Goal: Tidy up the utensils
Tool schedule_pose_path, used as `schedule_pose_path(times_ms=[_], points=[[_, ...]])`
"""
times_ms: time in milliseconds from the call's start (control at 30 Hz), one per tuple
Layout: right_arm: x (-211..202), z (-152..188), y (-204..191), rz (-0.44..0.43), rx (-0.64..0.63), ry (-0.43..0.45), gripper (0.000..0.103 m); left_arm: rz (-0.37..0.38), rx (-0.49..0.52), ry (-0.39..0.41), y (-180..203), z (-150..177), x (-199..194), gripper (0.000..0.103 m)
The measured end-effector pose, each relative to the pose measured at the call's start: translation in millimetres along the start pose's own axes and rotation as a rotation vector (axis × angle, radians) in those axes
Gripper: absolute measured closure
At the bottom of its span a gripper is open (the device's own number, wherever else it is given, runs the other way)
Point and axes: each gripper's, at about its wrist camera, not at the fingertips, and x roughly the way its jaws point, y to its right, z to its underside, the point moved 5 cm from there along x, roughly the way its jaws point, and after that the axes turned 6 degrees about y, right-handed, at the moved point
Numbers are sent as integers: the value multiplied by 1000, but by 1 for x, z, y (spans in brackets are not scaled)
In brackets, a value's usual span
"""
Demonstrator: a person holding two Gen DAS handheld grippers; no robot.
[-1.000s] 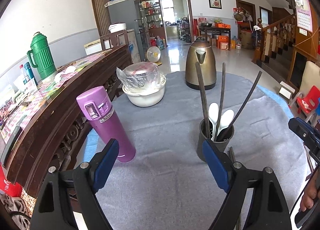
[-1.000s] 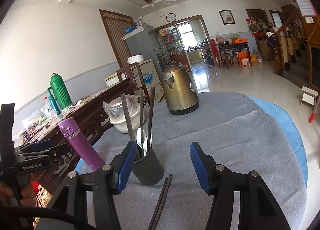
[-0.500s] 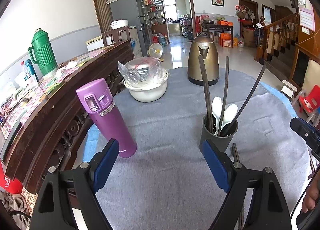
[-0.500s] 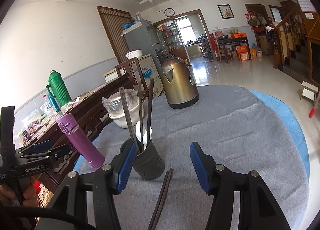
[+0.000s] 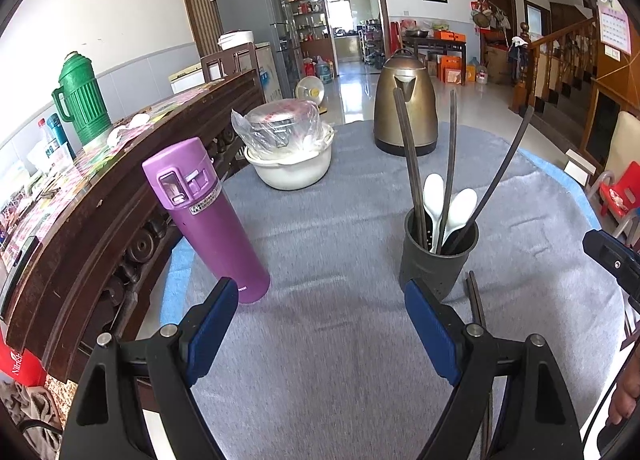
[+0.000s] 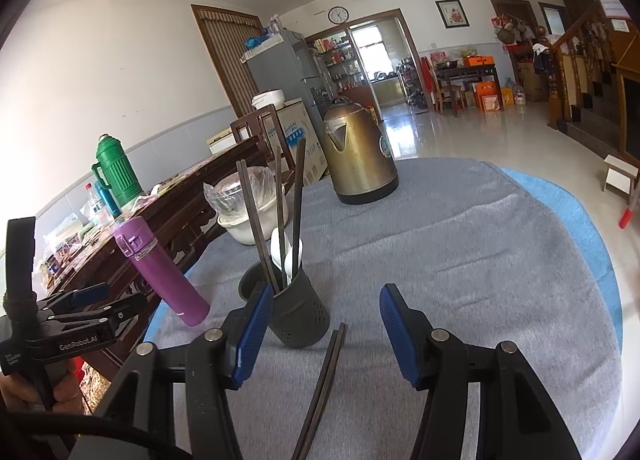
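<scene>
A dark perforated utensil cup [image 5: 438, 256] [image 6: 298, 310] stands on the grey cloth, holding three dark chopsticks [image 5: 408, 156] [image 6: 296, 212] and two white spoons [image 5: 434, 196] [image 6: 278, 250]. A loose pair of dark chopsticks [image 6: 322, 388] [image 5: 476, 300] lies flat on the cloth just right of the cup. My right gripper [image 6: 324, 330] hovers open above that pair, nothing between its blue pads. My left gripper [image 5: 316, 328] is wide open over bare cloth, the cup just beyond its right finger. It also shows at the left edge of the right wrist view [image 6: 92, 304].
A purple flask [image 5: 204, 216] [image 6: 160, 272] stands left of the cup. Behind are a white bowl with a bagged pot [image 5: 290, 152] and a bronze kettle [image 5: 406, 104] [image 6: 358, 152]. A dark wooden sideboard [image 5: 100, 196] runs along the table's left edge.
Both views have drifted slightly, so the cup and kettle sit a little lower in the pictures. Both grippers keep the same opening and nothing on the table has moved.
</scene>
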Motion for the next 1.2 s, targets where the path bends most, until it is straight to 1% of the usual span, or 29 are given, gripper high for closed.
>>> schedule_pose_path(times_ms=[233, 900, 967, 1000, 1033, 1067, 1133, 1200], points=[[4, 7, 2, -1, 11, -30, 43, -8, 7, -14, 1, 5, 5, 17], [8, 16, 0, -13, 22, -54, 44, -17, 16, -64, 1, 23, 17, 17], [10, 18, 1, -13, 24, -64, 54, -13, 16, -75, 1, 26, 19, 17], [12, 19, 2, -11, 25, -74, 56, -8, 16, -83, 2, 28, 20, 17], [14, 21, 2, -7, 24, -83, 62, -3, 16, -92, 2, 31, 21, 17], [16, 24, 3, 0, 20, -96, 64, 5, 17, -106, 3, 34, 24, 17], [23, 31, 5, 20, 12, -133, 64, 27, 16, -143, 5, 45, 29, 17], [31, 40, 6, 20, 17, -176, 65, 49, 13, -176, 8, 55, 34, 17]])
